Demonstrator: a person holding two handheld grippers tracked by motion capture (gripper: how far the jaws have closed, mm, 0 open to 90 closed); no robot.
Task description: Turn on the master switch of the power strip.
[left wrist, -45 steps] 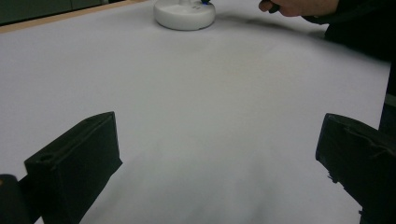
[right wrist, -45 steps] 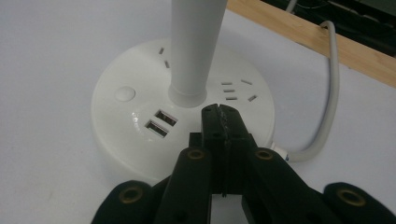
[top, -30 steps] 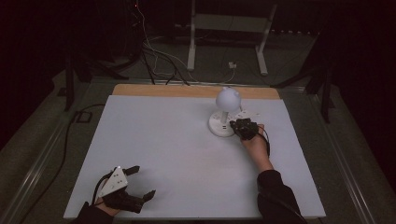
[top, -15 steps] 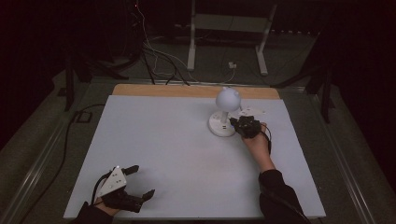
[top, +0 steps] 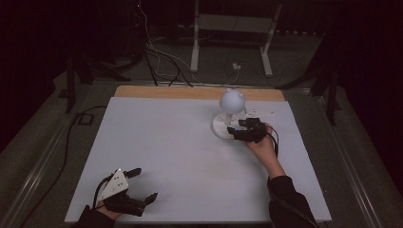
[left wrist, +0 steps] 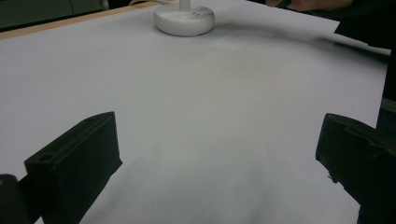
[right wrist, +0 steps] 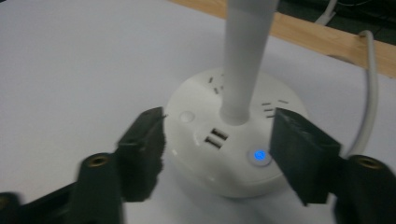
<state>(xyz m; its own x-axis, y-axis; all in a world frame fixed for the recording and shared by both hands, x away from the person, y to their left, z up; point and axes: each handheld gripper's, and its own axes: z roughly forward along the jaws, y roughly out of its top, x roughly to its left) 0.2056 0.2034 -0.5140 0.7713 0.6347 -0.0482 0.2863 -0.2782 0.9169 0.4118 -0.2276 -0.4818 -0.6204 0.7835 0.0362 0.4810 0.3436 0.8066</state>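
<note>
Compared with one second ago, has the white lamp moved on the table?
No. The lamp stands at the same spot by the table's wooden far edge. Only the right tongs at its base have just been opening.

No readable text, label, brand or number shows on anything here.

**Open claw over a bare desk**

The left claw [left wrist: 219, 163] is seen with its two black jaws spread wide above the white desk [left wrist: 201, 107]. A round white lamp base [left wrist: 184, 19] is seen far ahead, near the wooden edge [left wrist: 70, 21].
</note>
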